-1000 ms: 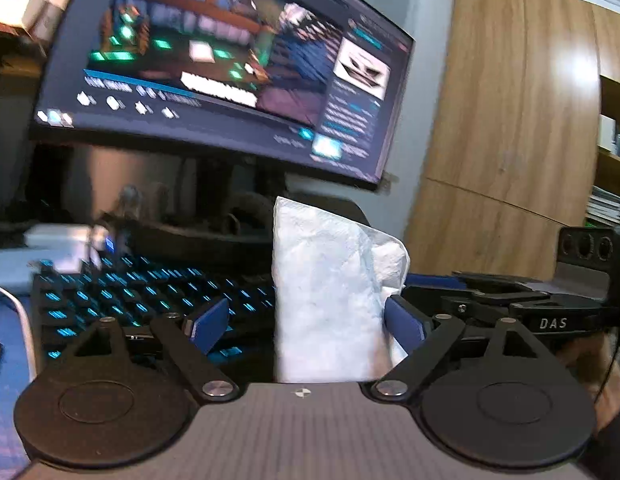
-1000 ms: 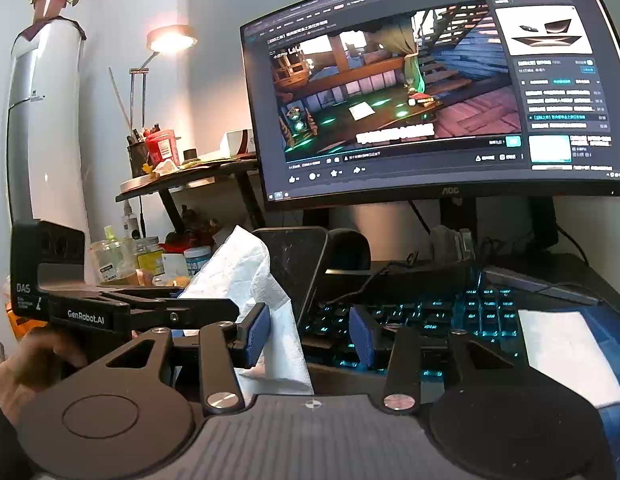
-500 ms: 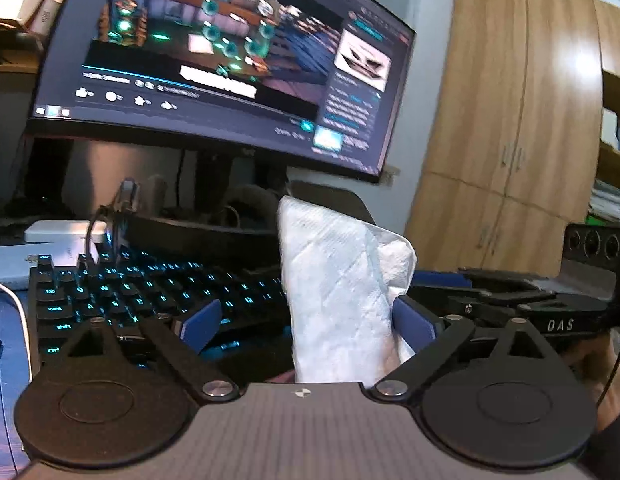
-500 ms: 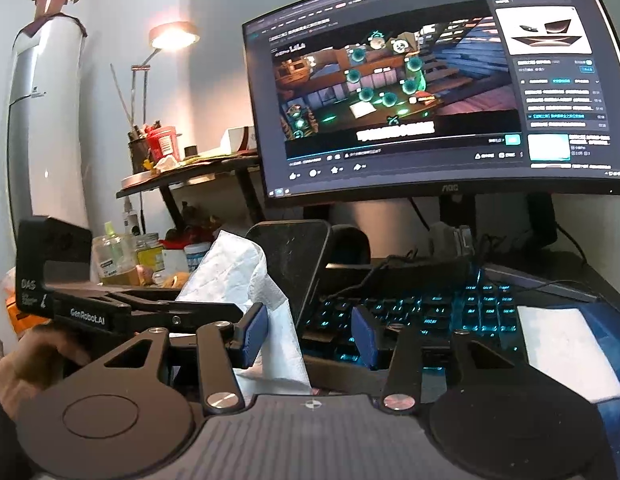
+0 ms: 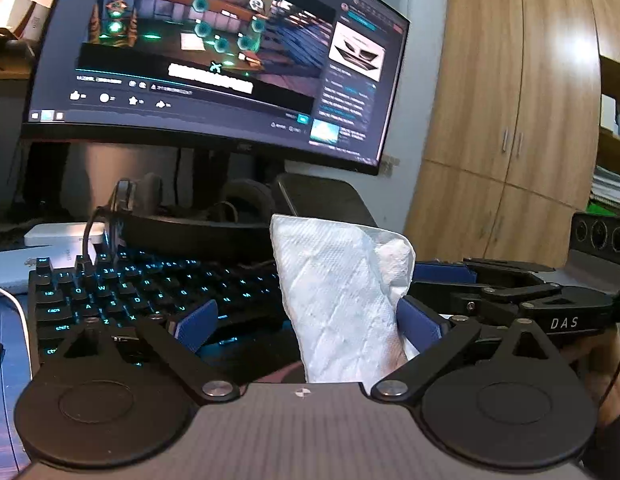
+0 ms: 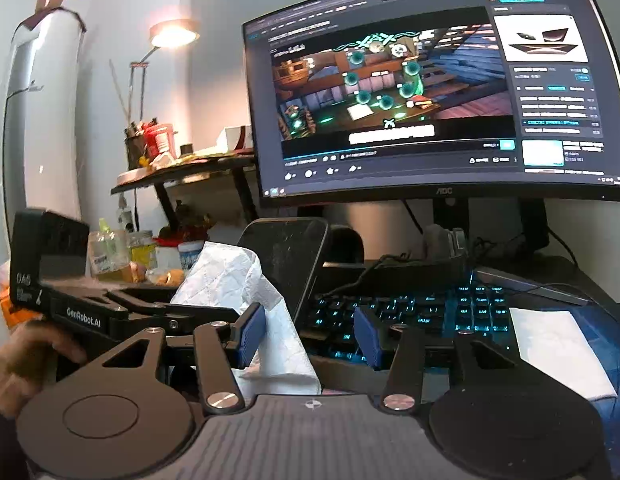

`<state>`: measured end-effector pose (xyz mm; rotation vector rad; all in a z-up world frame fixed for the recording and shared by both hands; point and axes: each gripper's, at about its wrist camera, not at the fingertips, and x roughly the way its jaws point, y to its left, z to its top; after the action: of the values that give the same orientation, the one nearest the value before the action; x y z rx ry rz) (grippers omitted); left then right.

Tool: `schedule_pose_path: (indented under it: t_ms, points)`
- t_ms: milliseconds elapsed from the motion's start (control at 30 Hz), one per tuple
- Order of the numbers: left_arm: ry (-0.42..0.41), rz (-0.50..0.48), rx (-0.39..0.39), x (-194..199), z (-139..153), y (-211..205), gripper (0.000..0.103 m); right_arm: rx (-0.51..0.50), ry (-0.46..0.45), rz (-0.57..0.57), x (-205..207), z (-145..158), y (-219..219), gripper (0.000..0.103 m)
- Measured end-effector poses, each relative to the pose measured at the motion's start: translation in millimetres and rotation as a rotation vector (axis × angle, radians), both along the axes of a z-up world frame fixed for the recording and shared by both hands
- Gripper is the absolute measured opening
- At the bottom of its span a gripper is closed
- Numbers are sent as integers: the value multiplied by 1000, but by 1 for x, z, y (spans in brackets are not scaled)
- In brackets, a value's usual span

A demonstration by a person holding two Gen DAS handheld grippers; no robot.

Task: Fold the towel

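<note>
The left gripper (image 5: 306, 326) is seen with its blue pads spread wide, and the white towel (image 5: 341, 304) stands between them, touching only the right-hand pad; whether anything clamps the towel from below cannot be told, since its lower end is cut off by the gripper body. The right gripper (image 6: 310, 332) is likewise held apart, with the towel (image 6: 250, 300) against the outer side of its left pad and nothing between the pads. In the left wrist view the right gripper (image 5: 509, 300) is seen side-on at the right edge, its fingertips hidden behind the towel. The towel is held upright, its long axis near vertical and leaning slightly, the folded top pointing up toward the monitor (image 5: 214, 52). A hand (image 6: 26, 356) on the left gripper's handle is partly cropped. Beyond, a backlit keyboard (image 6: 409, 312) is laid across the desk, and a second white sheet (image 6: 553, 344) is seen flat near the desk's right edge, its far corner blurred.
</note>
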<state>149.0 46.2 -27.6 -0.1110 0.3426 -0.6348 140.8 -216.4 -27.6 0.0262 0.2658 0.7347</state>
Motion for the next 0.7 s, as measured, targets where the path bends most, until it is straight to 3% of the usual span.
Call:
schedule_pose_path:
  t_ms: [200, 500, 700]
  points:
    - [-19, 57, -43, 0, 1, 1, 99, -11, -9, -15, -3, 0, 2, 52]
    - [-5, 50, -62, 3, 0, 7, 99, -34, -22, -36, -14, -2, -1, 52]
    - [-8, 44, -72, 3, 0, 7, 95, -80, -50, 24, -34, -6, 4, 52]
